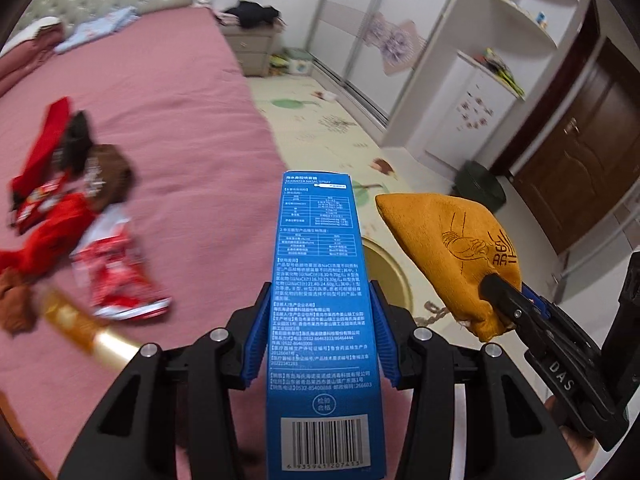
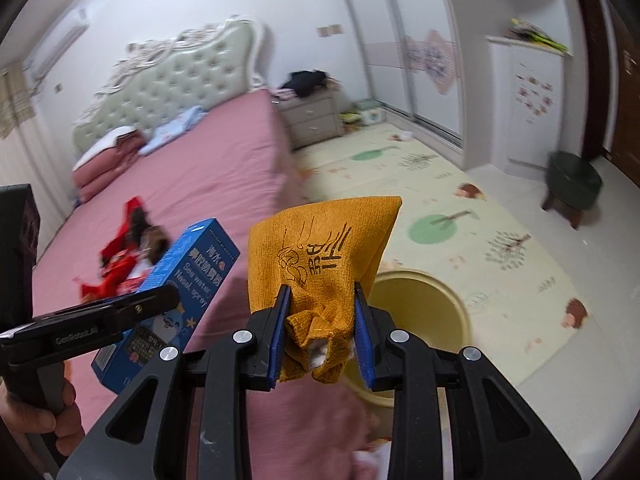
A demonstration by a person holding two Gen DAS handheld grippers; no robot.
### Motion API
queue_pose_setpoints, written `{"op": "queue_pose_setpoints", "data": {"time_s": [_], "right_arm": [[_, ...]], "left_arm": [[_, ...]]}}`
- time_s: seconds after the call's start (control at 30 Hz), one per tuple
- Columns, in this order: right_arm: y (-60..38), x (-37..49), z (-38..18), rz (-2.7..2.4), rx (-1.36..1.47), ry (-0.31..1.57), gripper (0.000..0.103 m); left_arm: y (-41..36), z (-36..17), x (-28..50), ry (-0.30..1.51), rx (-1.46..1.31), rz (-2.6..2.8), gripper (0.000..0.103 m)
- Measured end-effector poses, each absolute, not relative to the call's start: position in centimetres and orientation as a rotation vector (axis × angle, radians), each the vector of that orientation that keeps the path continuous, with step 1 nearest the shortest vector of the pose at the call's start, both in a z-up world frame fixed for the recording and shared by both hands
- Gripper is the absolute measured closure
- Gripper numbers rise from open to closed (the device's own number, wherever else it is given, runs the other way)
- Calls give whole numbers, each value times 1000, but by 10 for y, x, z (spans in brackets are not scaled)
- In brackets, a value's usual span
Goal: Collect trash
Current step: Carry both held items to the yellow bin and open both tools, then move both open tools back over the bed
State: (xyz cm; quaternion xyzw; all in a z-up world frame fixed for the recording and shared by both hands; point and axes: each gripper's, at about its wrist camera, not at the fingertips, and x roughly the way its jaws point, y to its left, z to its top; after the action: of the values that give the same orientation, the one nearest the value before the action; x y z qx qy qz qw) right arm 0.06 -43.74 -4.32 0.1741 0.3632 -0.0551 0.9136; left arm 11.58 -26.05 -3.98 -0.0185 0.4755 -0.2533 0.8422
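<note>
Two grippers are raised over the edge of the pink bed [image 1: 168,128], each carrying trash. The left gripper [image 1: 318,336] points forward at lower centre, its blue pads pinching a blue nasal-spray box [image 1: 318,280] lengthwise. The right gripper [image 2: 322,328], lower centre of its own view, squeezes an orange cloth pouch [image 2: 320,248] by its bunched end. Only the right view shows the yellow bin [image 2: 424,300] plainly, just behind the pouch; only the left view shows the red wrappers [image 1: 112,268] clearly, at left.
</note>
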Motion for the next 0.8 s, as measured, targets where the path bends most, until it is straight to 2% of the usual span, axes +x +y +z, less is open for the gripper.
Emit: {"op": "queue_pose_setpoints", "data": {"time_s": [0.37,0.4,0.47,0.5,0.53,0.8], "right_arm": [[-510,11,-97,-242,433,844,74],[-515,14,-99,-244,431,843,71],[-521,18,-103,-262,415,851,64],[-523,18,-103,-271,413,841,56],[-524,18,-103,-282,407,834,54],[-523,11,-88,-288,444,768,54]], "left_arm": [[-373,-97,162,1121,-9,-671,56],[-381,-101,166,1123,-1,-680,55],[-392,-107,172,1126,18,-683,49],[-393,-108,173,1121,27,-673,30],[-394,-107,174,1103,33,-658,21],[-379,-86,166,1042,52,-663,21]]}}
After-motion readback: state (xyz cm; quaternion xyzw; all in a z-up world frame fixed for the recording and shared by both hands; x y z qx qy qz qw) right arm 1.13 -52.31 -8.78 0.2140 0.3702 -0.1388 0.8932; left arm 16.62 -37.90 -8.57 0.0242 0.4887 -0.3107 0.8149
